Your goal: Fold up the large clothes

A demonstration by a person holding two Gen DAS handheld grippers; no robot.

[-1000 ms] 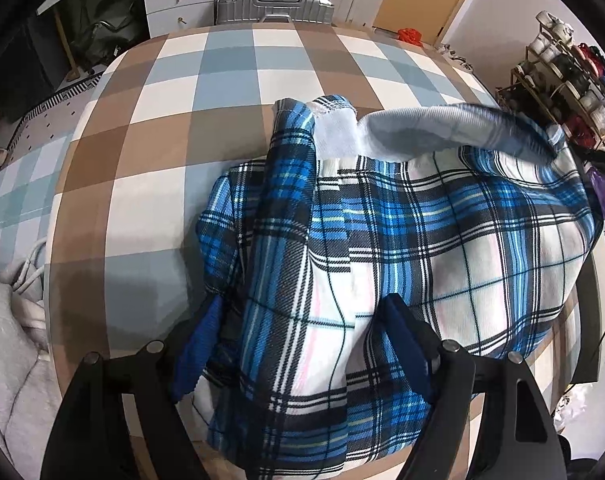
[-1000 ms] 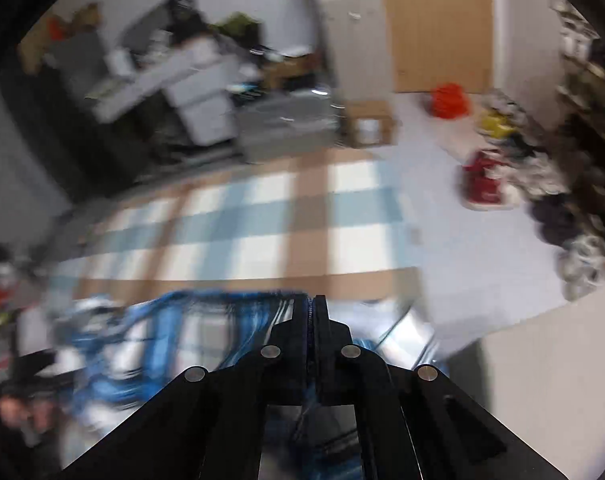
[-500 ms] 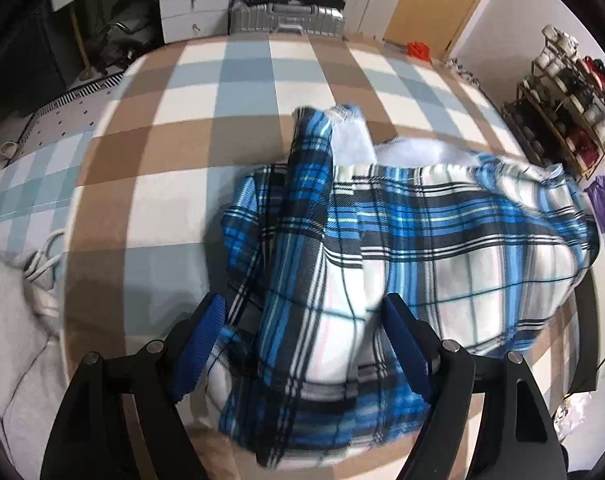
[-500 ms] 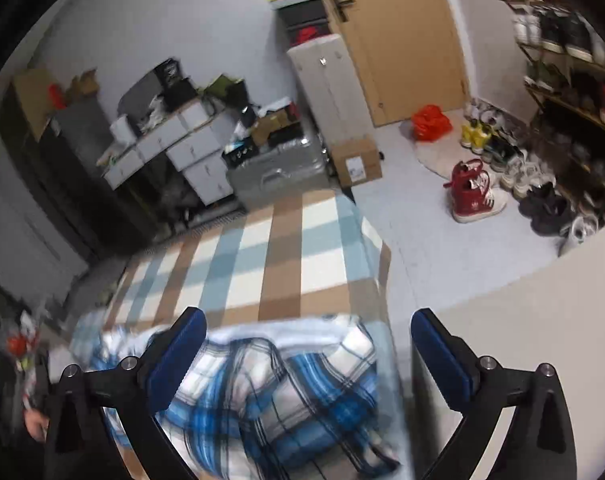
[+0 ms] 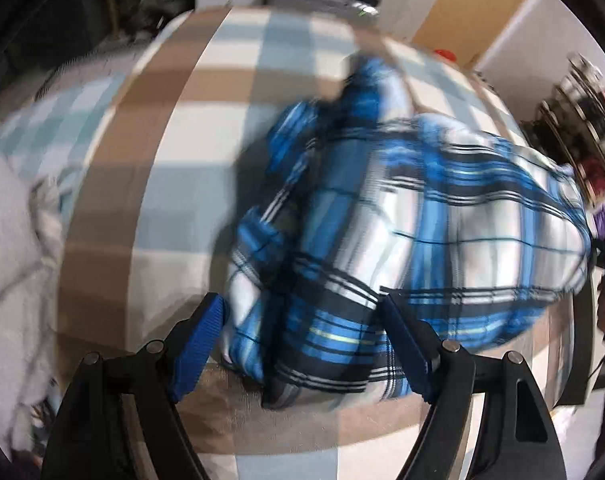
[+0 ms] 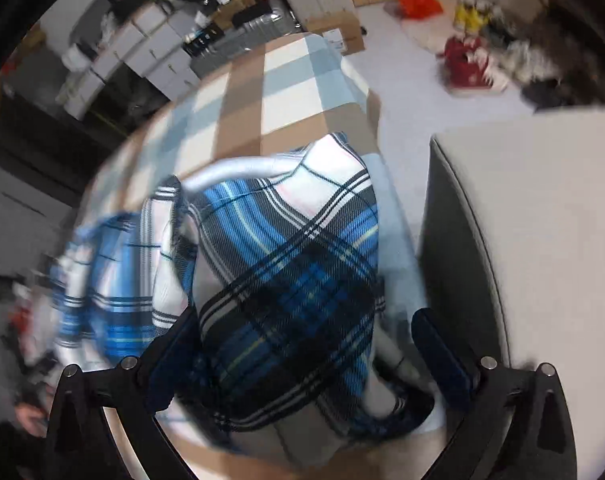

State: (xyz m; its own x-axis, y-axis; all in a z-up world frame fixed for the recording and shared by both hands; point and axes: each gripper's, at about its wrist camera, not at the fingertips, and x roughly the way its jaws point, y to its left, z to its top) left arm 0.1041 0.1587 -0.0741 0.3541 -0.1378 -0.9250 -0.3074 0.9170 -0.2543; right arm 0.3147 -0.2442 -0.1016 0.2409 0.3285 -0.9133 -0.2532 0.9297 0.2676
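A blue, white and black plaid shirt (image 5: 442,220) lies bunched on the checked brown, white and pale blue bed cover (image 5: 174,140). My left gripper (image 5: 302,304) hovers over its near left edge, jaws wide. Fabric lies between the blue pads and they do not press on it. In the right wrist view the same shirt (image 6: 286,264) fills the middle, its pale inner lining showing at the far edge. My right gripper (image 6: 306,316) stands open at full width over the shirt's right end, near the bed's corner (image 6: 358,92). Both views are blurred by motion.
A grey blanket (image 5: 10,260) is heaped off the bed's left side. A shoe rack (image 5: 582,92) stands far right. A pale block of furniture (image 6: 522,220) sits close by the bed's right edge. White drawers (image 6: 150,44), a red shoe (image 6: 466,64) and floor clutter lie beyond.
My right gripper went from shut on the shirt's edge to wide open and dropped closer over the shirt. The shirt settled onto the bed. The left gripper shifted, and the shirt's near edge now shows.
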